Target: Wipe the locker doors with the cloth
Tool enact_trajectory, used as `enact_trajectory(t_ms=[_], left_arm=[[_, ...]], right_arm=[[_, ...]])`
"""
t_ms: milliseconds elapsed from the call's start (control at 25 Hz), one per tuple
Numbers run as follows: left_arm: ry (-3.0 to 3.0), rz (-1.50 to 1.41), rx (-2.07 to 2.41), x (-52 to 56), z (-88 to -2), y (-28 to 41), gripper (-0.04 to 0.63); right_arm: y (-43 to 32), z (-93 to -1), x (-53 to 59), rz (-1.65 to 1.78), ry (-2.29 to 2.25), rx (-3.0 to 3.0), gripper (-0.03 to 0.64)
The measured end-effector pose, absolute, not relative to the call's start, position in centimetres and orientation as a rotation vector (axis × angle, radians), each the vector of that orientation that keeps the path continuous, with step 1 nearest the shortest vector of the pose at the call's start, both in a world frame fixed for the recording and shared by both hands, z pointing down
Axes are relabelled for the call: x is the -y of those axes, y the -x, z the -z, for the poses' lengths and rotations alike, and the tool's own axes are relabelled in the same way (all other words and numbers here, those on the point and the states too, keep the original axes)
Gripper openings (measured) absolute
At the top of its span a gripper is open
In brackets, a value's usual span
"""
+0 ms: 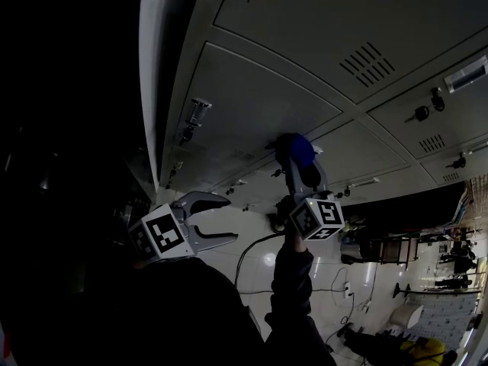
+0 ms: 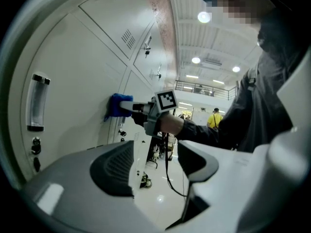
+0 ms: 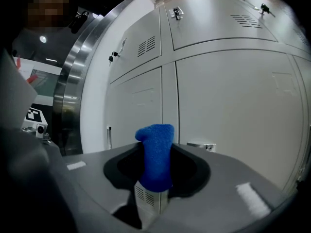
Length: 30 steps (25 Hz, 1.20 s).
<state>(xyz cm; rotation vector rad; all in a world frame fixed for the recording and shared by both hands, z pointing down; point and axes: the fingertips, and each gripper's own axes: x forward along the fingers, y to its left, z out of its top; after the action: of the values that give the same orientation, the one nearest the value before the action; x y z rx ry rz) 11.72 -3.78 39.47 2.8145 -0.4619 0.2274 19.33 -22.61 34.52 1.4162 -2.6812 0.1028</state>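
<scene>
Grey locker doors point(image 1: 259, 97) fill the upper head view. My right gripper point(image 1: 299, 158) is shut on a blue cloth point(image 1: 296, 149), which is held against a locker door. In the right gripper view the cloth point(image 3: 155, 159) stands clamped between the jaws of the right gripper point(image 3: 155, 154), with the doors point(image 3: 233, 106) close ahead. My left gripper point(image 1: 227, 219) hangs lower left, open and empty, away from the lockers. In the left gripper view, the left gripper point(image 2: 155, 152) looks out at the cloth point(image 2: 116, 106) touching a door point(image 2: 77, 81).
A pull handle point(image 2: 37, 101) and lock sit on the near door. Keys hang in locks point(image 1: 422, 113) further right. A steel column point(image 3: 73, 81) borders the lockers' left side. A cable point(image 1: 252, 250) trails over the pale floor. A person in yellow point(image 2: 214, 119) stands far off.
</scene>
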Motion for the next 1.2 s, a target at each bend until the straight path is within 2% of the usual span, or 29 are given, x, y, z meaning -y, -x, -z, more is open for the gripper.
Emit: enact_trajectory(t_ms=[320,920,1200], left_arm=[[-2.802,-0.227,0.505,3.1,-39.7,-9.9,0.264],[-2.745,-0.221,0.696,1.9,-40.4,-2.3,0.264],[-2.711,-0.208,0.77,2.1,-40.7,0.3,0.264]], right_arm=[[-12.8,-35.5,20.3,-0.088,-1.238,2.787,0.126],[2.7,-38.4,19.1,-0.134,-0.907,2.913,0.126],[4.9,-39.9,20.5,-0.154,-0.93,2.89,0.126]])
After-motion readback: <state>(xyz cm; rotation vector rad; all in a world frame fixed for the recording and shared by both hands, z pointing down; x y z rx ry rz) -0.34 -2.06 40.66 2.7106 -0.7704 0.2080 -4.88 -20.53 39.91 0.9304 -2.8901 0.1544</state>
